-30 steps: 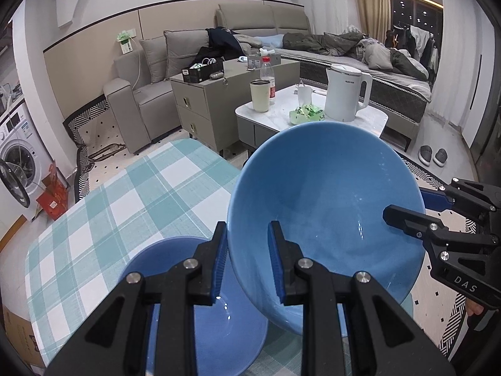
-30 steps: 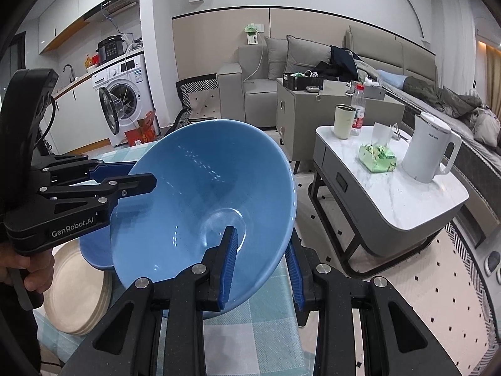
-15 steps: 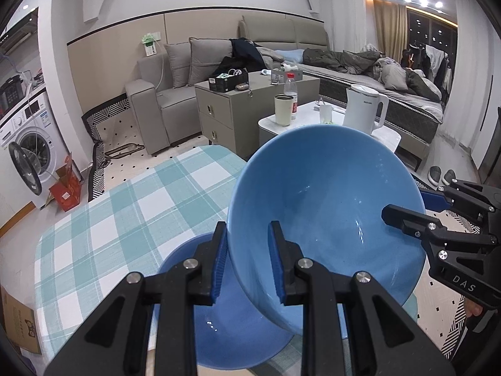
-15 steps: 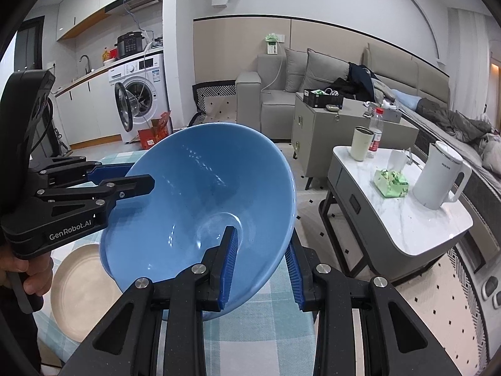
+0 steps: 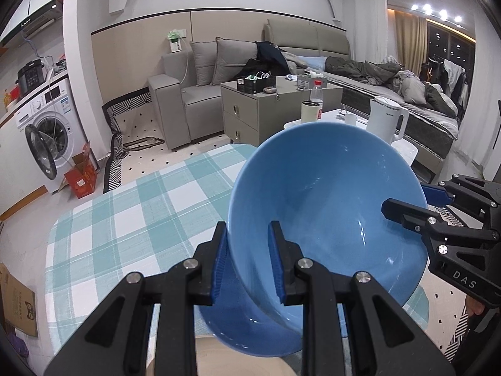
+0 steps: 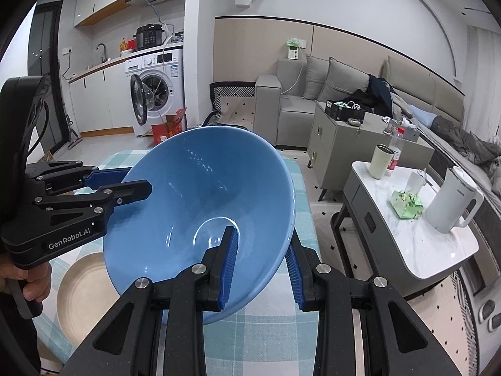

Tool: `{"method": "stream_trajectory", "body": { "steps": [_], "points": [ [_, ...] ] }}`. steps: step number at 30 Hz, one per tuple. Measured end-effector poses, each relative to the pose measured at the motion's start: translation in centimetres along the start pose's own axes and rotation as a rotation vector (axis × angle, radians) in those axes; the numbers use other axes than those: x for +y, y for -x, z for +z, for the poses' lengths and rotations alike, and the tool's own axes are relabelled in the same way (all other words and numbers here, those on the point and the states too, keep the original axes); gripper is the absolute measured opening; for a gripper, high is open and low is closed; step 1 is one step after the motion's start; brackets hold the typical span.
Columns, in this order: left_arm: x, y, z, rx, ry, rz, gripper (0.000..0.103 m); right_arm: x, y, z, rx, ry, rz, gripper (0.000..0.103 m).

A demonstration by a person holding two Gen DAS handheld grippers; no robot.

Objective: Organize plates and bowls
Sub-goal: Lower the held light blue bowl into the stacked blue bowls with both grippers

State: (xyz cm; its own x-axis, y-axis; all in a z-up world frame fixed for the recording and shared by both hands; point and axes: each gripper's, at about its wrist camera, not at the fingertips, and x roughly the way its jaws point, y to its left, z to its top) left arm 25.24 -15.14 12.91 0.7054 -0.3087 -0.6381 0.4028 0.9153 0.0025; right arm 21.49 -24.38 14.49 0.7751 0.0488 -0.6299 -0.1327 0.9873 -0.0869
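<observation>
Above the checked surface (image 5: 125, 219), a large blue bowl (image 5: 328, 213) hangs in the air, tilted so its hollow faces the two people-held tools. The left gripper (image 5: 249, 263) pinches the bowl's rim on the near left side, one blue pad inside the wall and one outside. The right gripper (image 6: 261, 266) pinches the opposite edge the same way, its inner finger reaching down toward the ring at the bowl's bottom. Both sets of fingers press tight against the wall of the bowl, so it is carried between them and touches nothing else.

Under the bowl a second blue bowl (image 5: 250, 329) sits lower, partly hidden by the fingers. Just beside it, toward the left gripper, lies a beige plate (image 6: 81, 297) on the teal and white cloth. A hand (image 6: 31, 282) grips the left tool's handle at the frame's edge.

Farther off stands a white marble-topped coffee table (image 6: 422, 250) with a white kettle (image 6: 451, 200), a pale tumbler (image 6: 380, 161) and a bottle (image 6: 395, 150). Behind it are a grey cabinet (image 6: 338, 144), a grey sofa (image 6: 313, 94), and a washing machine (image 6: 156, 87) with its door open.
</observation>
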Motion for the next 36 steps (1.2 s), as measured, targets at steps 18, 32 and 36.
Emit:
{"method": "stream_trajectory", "body": {
  "steps": [18, 32, 36],
  "points": [
    [2.7, -0.8, -2.1, 0.045, 0.047, 0.044, 0.024, 2.7, -4.0, 0.2, 0.063, 0.025, 0.055, 0.031],
    [4.2, -1.8, -3.9, 0.086, 0.074, 0.065, 0.024, 4.4, -7.2, -1.1, 0.128, 0.060, 0.074, 0.031],
    [4.5, -2.3, -4.3, 0.097, 0.077, 0.066, 0.024, 4.6, -7.9, -1.5, 0.141, 0.069, 0.073, 0.031]
  ]
}}
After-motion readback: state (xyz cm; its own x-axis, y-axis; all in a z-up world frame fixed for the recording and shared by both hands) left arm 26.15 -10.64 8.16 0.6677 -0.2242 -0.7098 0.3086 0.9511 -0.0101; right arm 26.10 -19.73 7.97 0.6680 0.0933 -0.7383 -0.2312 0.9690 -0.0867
